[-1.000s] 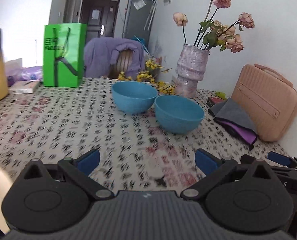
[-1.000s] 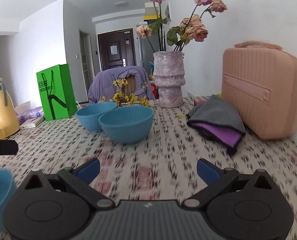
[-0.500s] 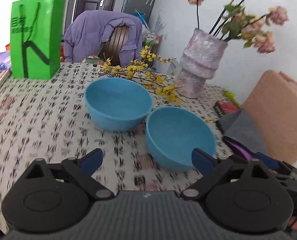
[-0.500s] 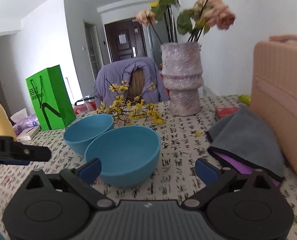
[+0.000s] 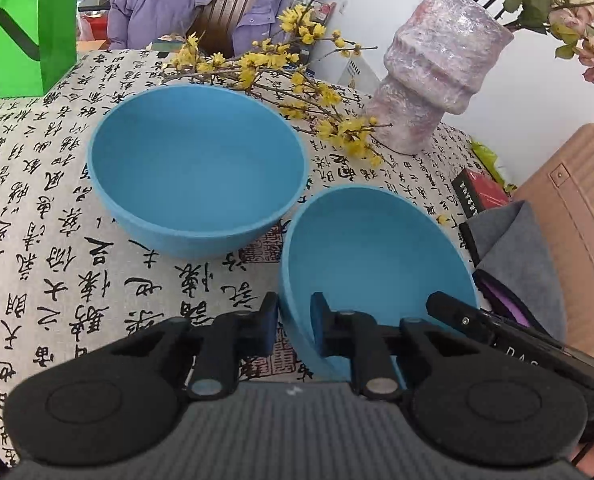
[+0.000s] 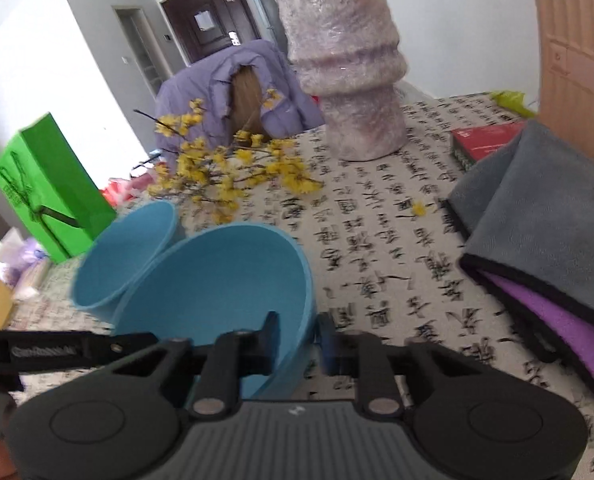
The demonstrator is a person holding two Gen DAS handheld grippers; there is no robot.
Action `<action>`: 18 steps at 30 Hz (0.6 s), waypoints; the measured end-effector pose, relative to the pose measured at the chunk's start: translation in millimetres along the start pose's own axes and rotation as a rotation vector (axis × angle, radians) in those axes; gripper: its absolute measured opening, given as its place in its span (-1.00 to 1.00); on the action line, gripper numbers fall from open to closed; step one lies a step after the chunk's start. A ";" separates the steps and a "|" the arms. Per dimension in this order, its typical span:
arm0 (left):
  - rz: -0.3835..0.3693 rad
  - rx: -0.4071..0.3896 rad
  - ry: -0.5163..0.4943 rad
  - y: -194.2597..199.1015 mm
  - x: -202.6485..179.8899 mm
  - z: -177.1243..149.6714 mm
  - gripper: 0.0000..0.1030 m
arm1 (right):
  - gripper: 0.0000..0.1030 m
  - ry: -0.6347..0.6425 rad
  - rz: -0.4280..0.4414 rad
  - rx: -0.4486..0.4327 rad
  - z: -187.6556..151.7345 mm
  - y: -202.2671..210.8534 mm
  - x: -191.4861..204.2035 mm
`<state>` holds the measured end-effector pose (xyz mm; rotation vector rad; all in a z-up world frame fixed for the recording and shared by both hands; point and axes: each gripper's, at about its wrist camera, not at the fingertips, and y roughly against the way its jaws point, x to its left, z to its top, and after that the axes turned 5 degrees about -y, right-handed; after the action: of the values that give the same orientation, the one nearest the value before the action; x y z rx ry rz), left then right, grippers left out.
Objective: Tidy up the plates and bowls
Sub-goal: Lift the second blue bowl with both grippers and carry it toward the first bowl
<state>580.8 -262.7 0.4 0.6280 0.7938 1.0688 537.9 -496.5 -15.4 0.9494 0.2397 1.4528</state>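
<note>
Near blue bowl on the tabletop: left tongs and right tongs both closing, each straddling its rim at opposite sides.

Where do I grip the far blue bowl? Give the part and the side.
Probably its thin left rim, one finger inside, one outside. The far bowl stands upright and open; flower sprigs crowd its back edge, the near bowl its right.
</note>
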 end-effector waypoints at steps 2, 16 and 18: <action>-0.004 0.003 0.001 1.4 -0.3 -0.5 -0.69 | -0.71 -0.005 -0.010 -0.003 -0.3 1.2 -0.7; 0.026 -0.028 -0.032 55.1 -31.4 -34.8 -0.77 | -0.83 0.002 -0.009 -0.041 -16.1 62.4 -3.9; 0.028 -0.039 -0.041 69.7 -39.8 -48.0 -0.77 | -0.83 0.004 -0.009 -0.054 -26.9 81.9 -6.0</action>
<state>495.3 -271.1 37.2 0.6273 0.7285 1.0914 459.4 -504.1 19.9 0.9006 0.2069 1.4462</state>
